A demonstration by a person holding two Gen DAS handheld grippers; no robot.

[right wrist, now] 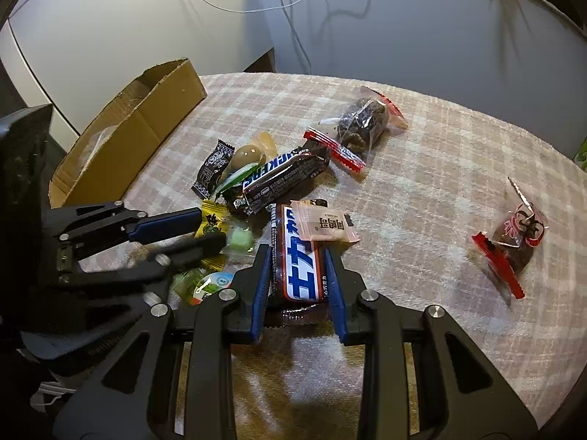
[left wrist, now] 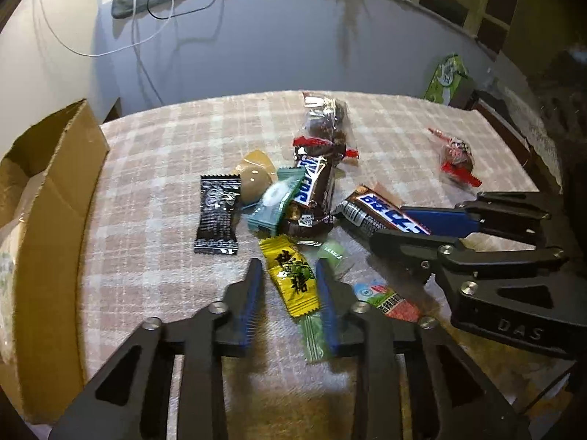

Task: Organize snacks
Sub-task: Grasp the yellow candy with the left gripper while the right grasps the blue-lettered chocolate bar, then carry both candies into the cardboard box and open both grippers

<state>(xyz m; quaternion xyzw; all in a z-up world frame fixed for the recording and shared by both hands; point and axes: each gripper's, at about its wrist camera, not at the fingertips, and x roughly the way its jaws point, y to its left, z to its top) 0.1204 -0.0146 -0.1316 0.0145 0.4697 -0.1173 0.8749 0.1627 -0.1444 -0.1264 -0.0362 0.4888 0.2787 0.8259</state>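
Straddling the Snickers bar [right wrist: 299, 260], the right gripper [right wrist: 298, 256] has its narrow jaws against both long sides, apparently clamped, the bar's long axis running straight out between the fingers. Just left of that bar, the left gripper [left wrist: 290, 275] brackets the yellow candy [left wrist: 291, 275], jaws narrow but pads clear of it. Beyond, far left, waits the cardboard box [right wrist: 146, 124]; its contents are hard to make out.

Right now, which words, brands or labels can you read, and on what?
"DAS": on the right gripper body, seen from the left wrist.
"...CKERS": on the Snickers bar in the pile.
Blue Chinese characters on the bar between the right jaws: not legible to me.
Black characters on the yellow candy: not legible.
Black sachet print: too small.
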